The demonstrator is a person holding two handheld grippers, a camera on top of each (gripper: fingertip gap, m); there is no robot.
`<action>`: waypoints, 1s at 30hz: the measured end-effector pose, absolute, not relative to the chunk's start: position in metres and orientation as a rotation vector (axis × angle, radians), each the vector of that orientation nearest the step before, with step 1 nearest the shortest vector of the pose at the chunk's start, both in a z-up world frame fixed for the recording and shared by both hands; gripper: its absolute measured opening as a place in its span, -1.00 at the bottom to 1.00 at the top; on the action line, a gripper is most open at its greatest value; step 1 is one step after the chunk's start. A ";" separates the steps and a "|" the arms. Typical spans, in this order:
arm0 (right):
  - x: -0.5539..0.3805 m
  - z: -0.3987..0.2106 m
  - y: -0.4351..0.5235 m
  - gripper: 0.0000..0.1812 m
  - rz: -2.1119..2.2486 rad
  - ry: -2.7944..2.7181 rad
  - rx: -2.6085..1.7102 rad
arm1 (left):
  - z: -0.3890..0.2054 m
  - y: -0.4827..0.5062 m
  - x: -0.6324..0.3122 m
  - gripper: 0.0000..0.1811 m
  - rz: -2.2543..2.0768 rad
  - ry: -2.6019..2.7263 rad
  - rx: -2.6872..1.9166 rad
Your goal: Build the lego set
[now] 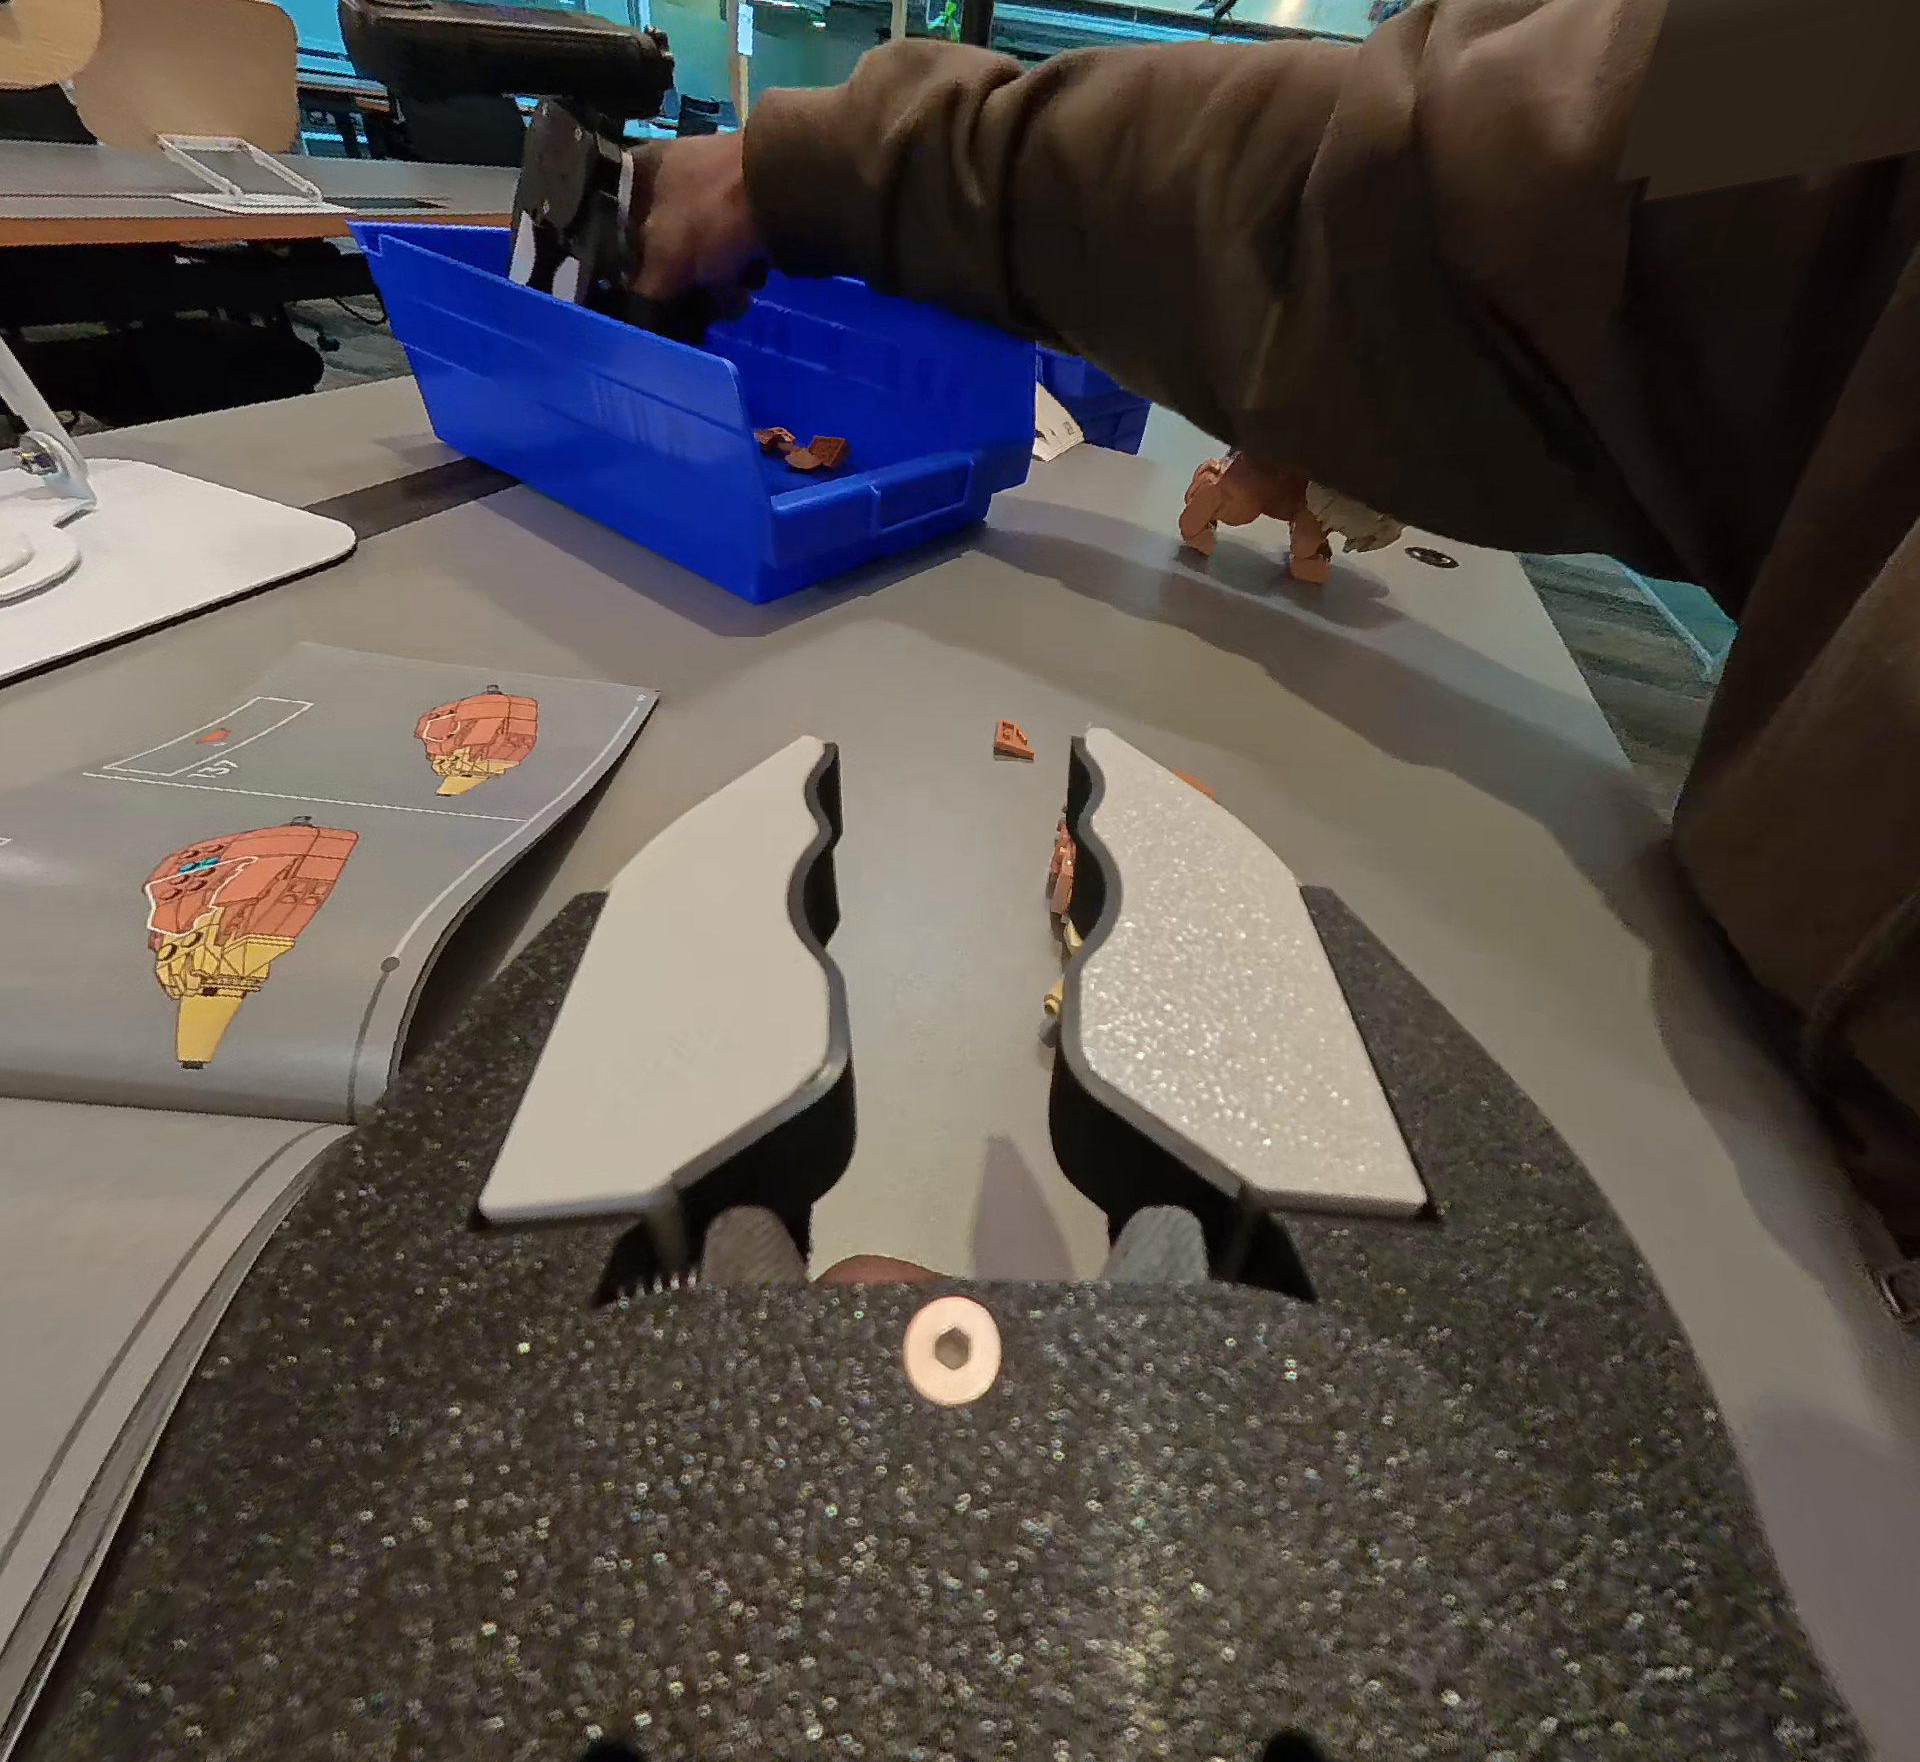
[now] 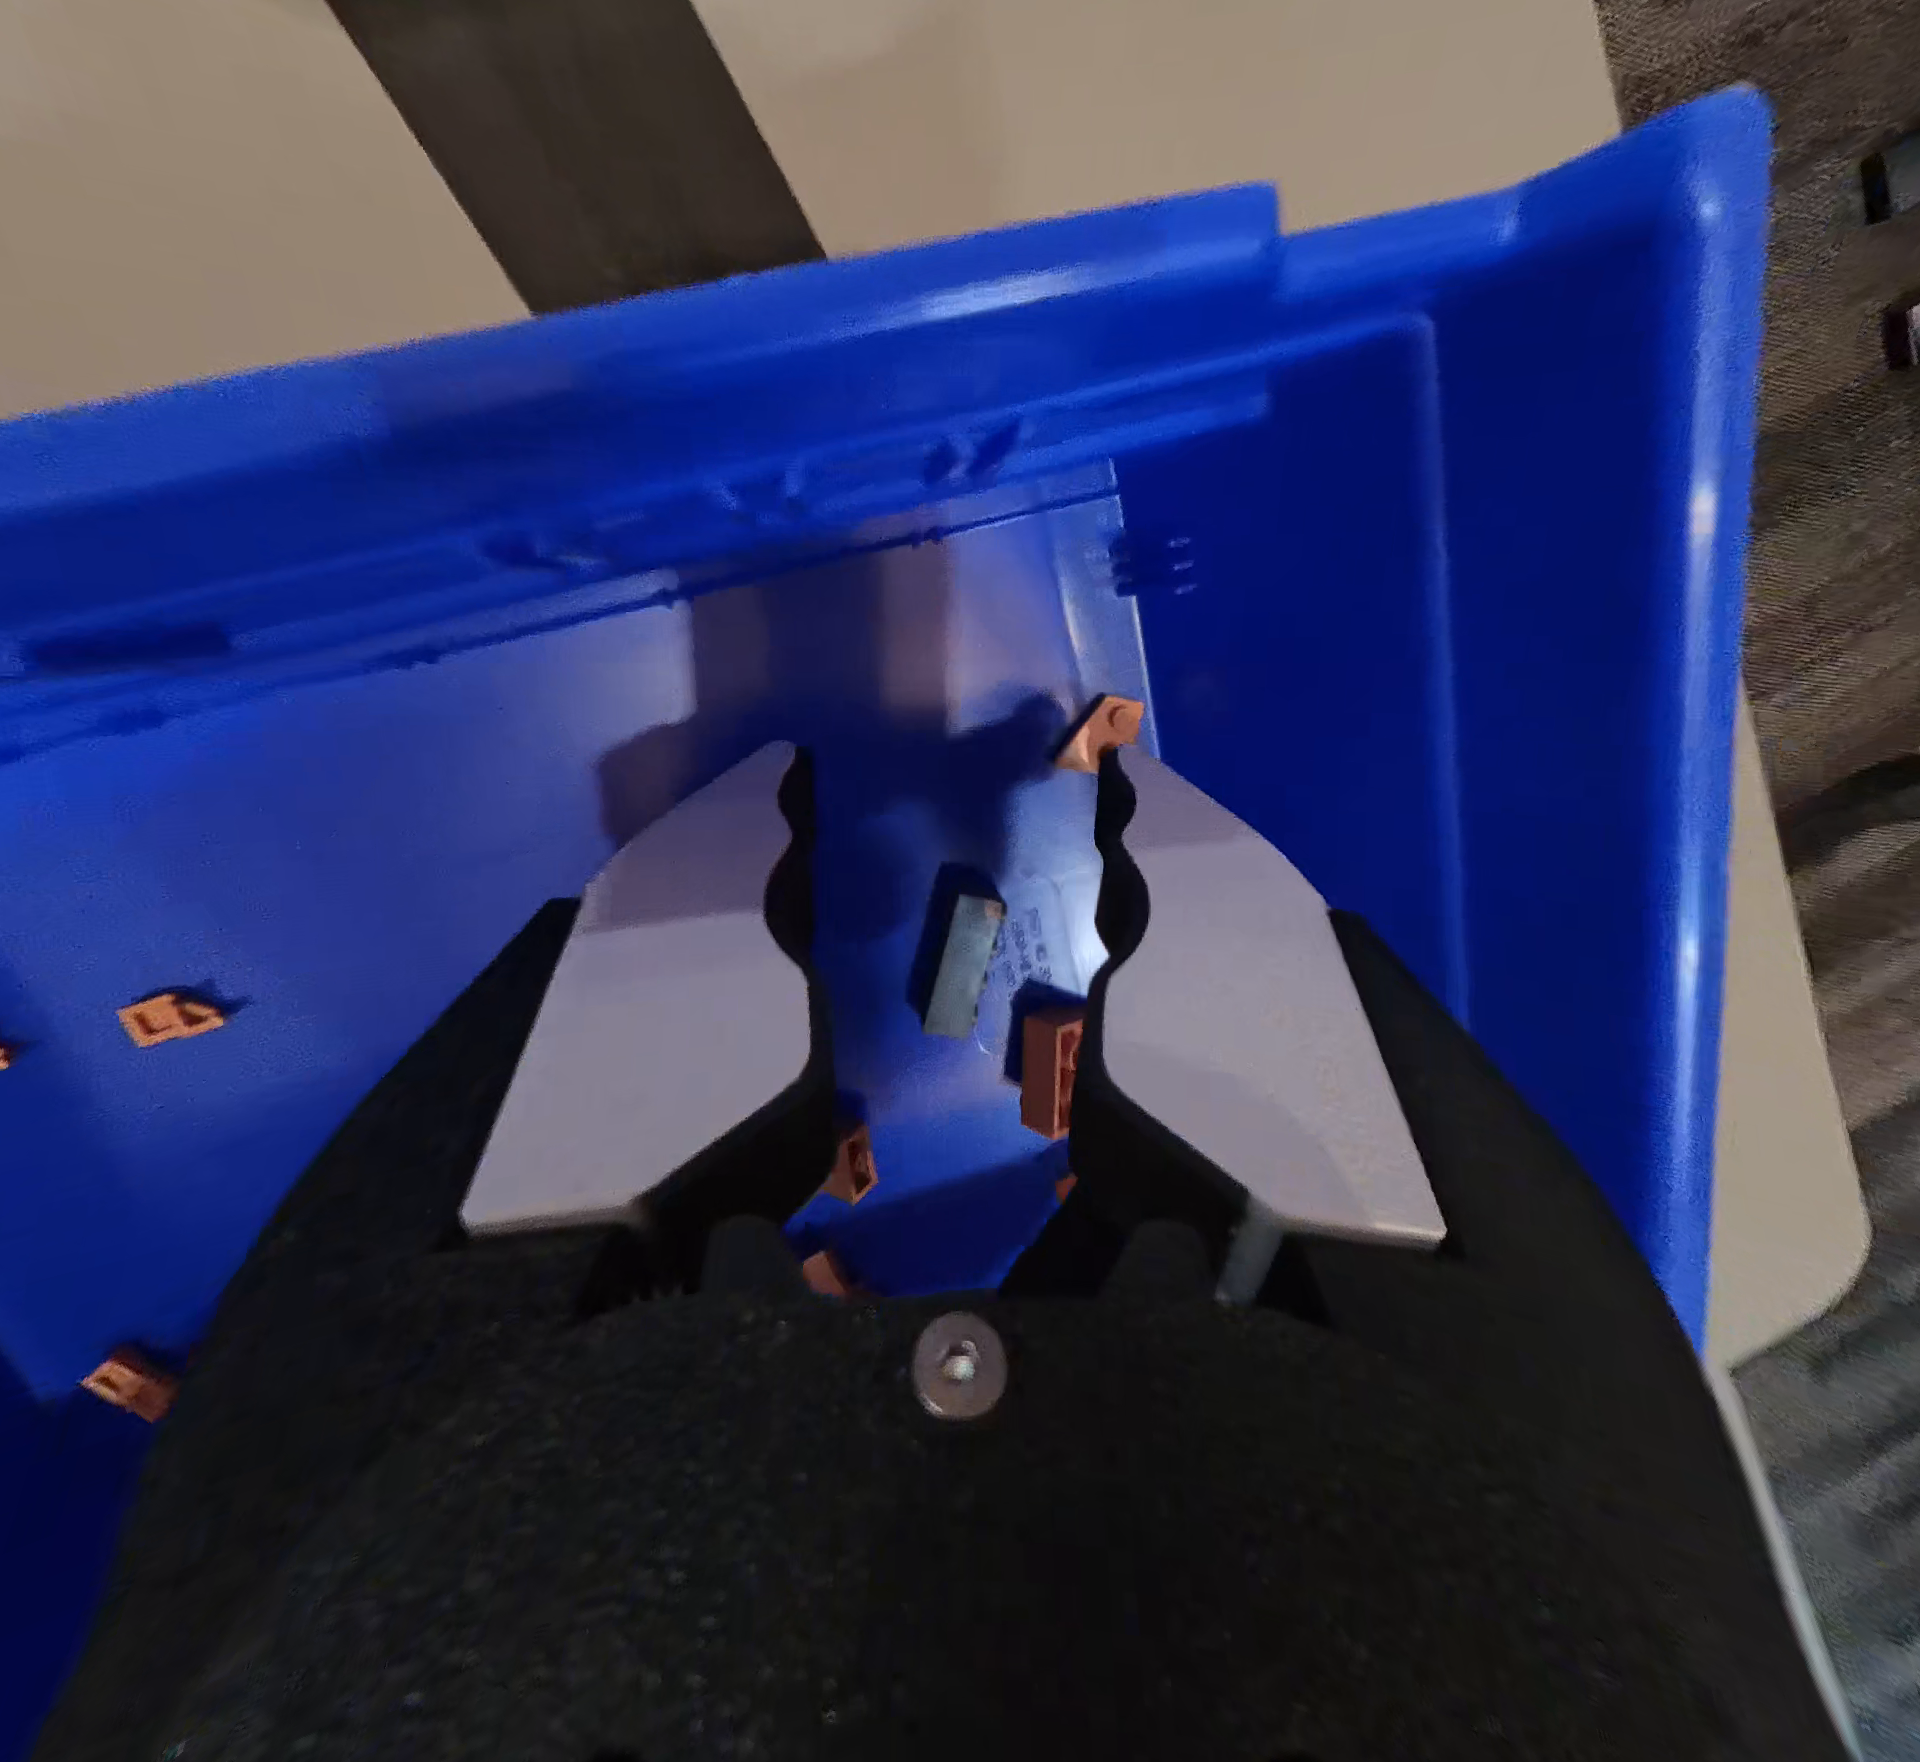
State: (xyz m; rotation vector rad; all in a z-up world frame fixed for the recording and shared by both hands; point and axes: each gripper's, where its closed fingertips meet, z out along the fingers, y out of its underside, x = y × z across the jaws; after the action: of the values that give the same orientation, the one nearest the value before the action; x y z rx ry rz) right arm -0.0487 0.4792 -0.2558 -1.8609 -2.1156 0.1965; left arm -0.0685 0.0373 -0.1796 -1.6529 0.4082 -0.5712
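Two grippers open, holding nothing. Lower left: instruction booklet [image 1: 312, 881]. Centre: left gripper [image 1: 951, 767] over table [image 1: 883, 673], loose brick [image 1: 1013, 741] just ahead. Upper centre: right gripper [image 2: 951, 767] inside blue bin [image 1: 644, 445], bricks [image 2: 1055, 1073] ungrabbed. Right: partial model [image 1: 1257, 507]. Build looks mid-way.

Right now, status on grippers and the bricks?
Left gripper open, empty, over table. Right gripper open inside blue bin, nothing gripped. Loose brown bricks below it. Nothing blocking.
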 end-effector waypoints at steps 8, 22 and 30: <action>-0.046 -0.266 0.488 -0.38 0.247 -2.084 -1.914 | -0.179 0.037 -0.068 -0.54 -0.577 0.410 -1.650; -0.051 -0.268 0.486 -0.30 0.414 -2.084 -1.976 | -0.178 0.036 -0.067 -0.55 -0.587 0.415 -1.644; -0.029 -0.267 0.454 -0.40 0.332 -2.324 -1.870 | -0.179 0.036 -0.067 -0.55 -0.589 0.416 -1.646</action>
State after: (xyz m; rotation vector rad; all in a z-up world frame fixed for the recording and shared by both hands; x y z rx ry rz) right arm -0.0295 0.4536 -0.2670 -1.8704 -2.3238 0.3320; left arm -0.0670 0.0359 -0.1787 -1.6462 0.4159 -0.5893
